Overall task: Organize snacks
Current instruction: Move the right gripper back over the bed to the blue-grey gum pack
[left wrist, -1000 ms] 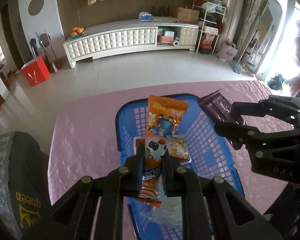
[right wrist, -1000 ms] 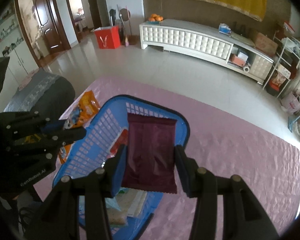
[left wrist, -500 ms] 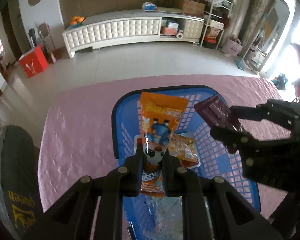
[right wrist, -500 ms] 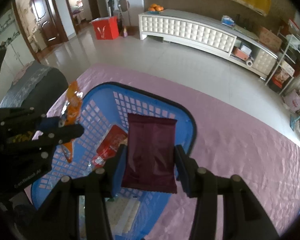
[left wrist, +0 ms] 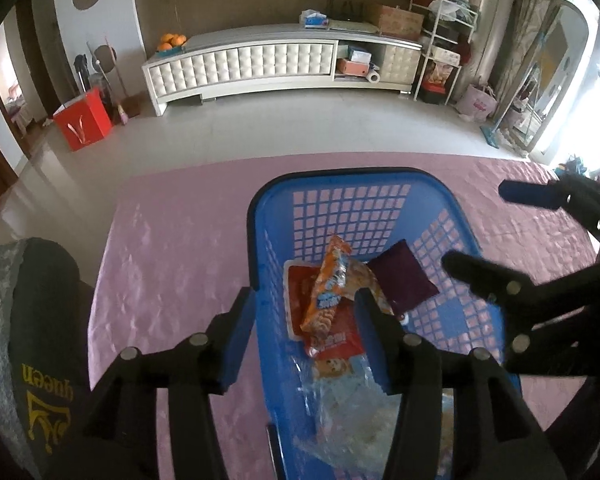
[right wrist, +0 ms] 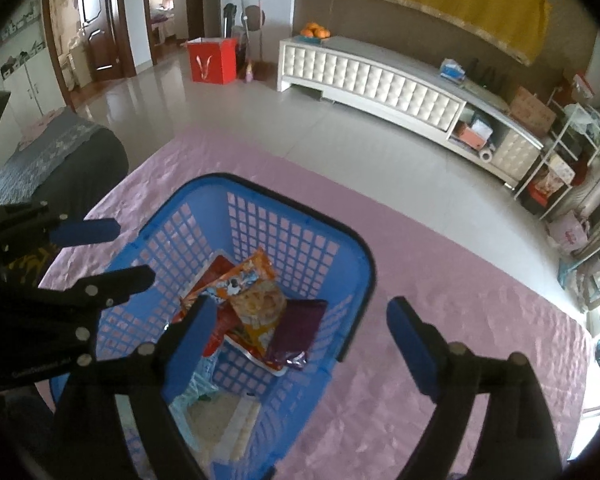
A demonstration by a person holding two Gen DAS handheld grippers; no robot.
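Left wrist view: we have just let go of both packets. Our left tool (left wrist: 304, 320) and right tool (right wrist: 296, 332) gape wide, empty. The orange foil snack packet (left wrist: 328, 288) and maroon pouch (left wrist: 404, 280) lie in the blue plastic lattice basket (left wrist: 352, 184), maroon at three o'clock of orange, both stowed.

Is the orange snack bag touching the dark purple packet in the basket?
Touching. In the right wrist view the orange snack bag overlaps the left edge of the purple packet, resting partly on it.
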